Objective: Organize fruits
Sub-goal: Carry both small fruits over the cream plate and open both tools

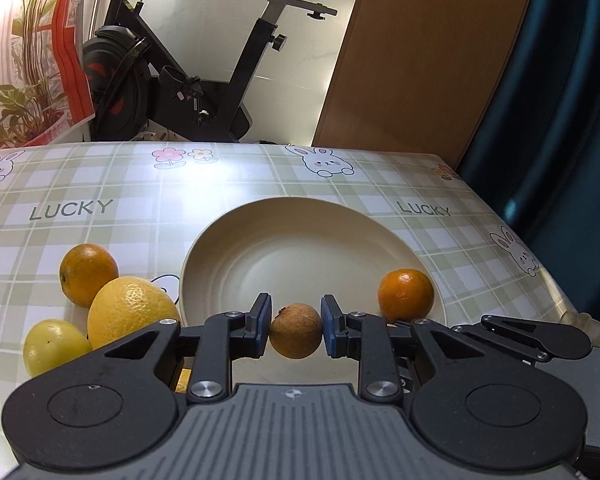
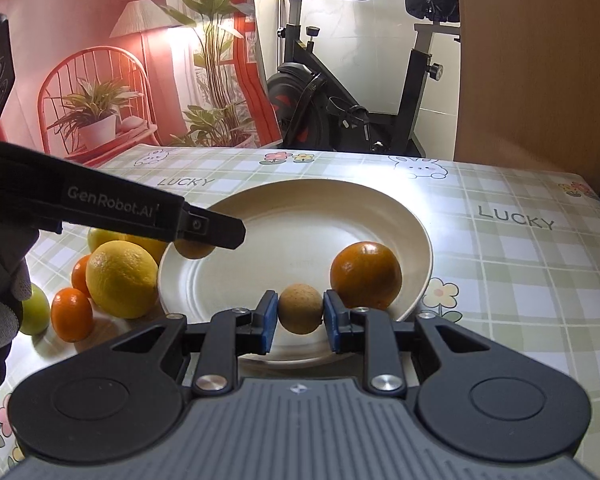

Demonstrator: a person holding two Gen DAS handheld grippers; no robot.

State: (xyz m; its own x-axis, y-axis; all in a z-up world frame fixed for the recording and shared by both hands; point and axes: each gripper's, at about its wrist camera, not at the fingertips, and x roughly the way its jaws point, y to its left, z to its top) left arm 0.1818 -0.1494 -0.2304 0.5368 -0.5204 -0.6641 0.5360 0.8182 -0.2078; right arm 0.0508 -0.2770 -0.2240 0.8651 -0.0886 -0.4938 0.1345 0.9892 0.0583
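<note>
your left gripper (image 1: 295, 330) and right gripper (image 2: 300, 312) each have jaws closed on a small brown longan (image 1: 296, 331), held low over the cream plate (image 1: 300, 216). drop either carelessly and it may roll into the orange (image 2: 366, 275) or off the rim.

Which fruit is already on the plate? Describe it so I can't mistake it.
Find the cream plate on the checked tablecloth. Resting inside its right rim is a round orange, the only fruit lying on the plate; the lemon and the other fruit sit off its left side.
</note>
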